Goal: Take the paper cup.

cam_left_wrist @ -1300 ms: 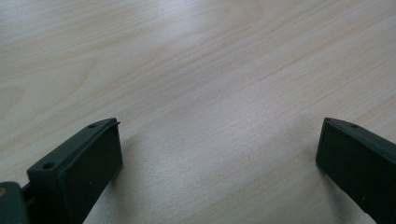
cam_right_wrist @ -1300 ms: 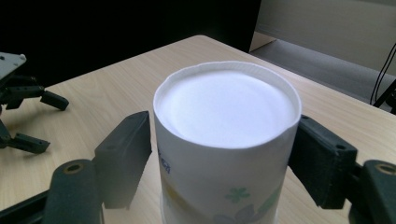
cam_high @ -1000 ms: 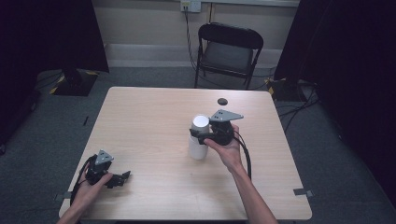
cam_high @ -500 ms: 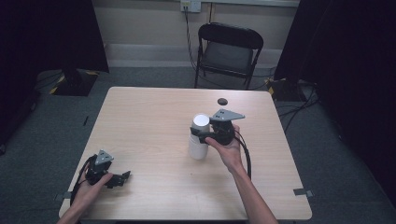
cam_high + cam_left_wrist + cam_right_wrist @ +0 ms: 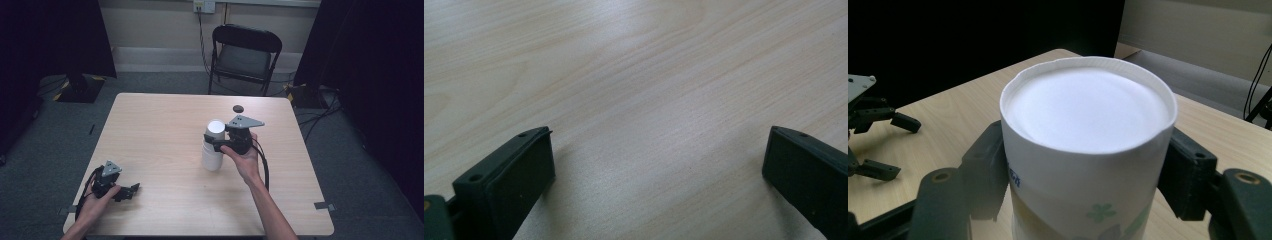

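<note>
White paper cup stack (image 5: pixel 213 145), upside down with a green flower print, stands mid-bench (image 5: pixel 160 125). My right tongs (image 5: pixel 216 142) pinch it at both sides. My left tongs (image 5: pixel 131 190) are spread, empty, at the near-left corner. Small black disc (image 5: pixel 238 108) at the far edge.

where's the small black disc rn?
High view: the disc lies on the table near its far edge, right of centre, just beyond the cups held in the right gripper, apart from both.
</note>
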{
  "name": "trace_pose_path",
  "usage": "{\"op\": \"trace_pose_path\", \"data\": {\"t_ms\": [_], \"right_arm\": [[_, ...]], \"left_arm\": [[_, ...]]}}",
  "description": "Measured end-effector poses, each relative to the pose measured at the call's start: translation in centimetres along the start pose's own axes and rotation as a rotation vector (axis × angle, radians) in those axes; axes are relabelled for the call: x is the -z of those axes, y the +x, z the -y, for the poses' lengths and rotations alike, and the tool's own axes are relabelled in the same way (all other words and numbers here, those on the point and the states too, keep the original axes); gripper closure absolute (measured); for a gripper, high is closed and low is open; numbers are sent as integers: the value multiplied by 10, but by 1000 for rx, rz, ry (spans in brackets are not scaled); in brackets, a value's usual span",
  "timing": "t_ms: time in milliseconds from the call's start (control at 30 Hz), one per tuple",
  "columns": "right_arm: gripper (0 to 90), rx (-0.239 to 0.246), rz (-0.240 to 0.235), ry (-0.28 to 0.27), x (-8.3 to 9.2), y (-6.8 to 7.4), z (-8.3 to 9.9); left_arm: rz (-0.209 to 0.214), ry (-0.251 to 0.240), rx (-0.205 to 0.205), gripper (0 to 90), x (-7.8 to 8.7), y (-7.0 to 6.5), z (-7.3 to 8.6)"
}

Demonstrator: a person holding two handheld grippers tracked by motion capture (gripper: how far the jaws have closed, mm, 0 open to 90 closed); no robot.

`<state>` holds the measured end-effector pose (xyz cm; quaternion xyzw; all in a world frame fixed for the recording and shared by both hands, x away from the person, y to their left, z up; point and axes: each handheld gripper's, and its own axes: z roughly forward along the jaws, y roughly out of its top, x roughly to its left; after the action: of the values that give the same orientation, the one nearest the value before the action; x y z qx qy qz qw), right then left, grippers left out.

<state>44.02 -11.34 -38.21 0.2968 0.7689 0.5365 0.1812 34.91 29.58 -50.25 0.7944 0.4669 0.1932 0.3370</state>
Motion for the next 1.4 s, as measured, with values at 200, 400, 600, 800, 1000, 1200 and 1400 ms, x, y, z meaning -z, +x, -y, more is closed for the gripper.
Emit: {"op": "trace_pose_path", "data": {"t_ms": [200, 400, 600, 800, 1000, 1200, 1400], "right_arm": [[311, -2, 1, -16, 2, -1, -5], [312, -4, 1, -23, 3, 0, -9], [315, -8, 0, -35, 5, 0, -14], [313, -4, 9, -31, 11, -1, -23], [315, -17, 12, -37, 16, -2, -28], [314, -21, -11, -48, 18, -2, -33], [317, -13, 2, -63, 23, -2, -42]], "left_arm": [[0, -1, 2, 0, 0, 0, 0], [-3, -1, 4, 0, 0, 0, 0], [-3, -1, 4, 0, 0, 0, 0], [-6, 0, 7, 0, 0, -1, 0], [-6, -1, 8, 0, 0, -1, 0], [-7, -4, 8, 0, 0, -1, 0], [-7, -1, 3, 0, 0, -1, 0]]}}
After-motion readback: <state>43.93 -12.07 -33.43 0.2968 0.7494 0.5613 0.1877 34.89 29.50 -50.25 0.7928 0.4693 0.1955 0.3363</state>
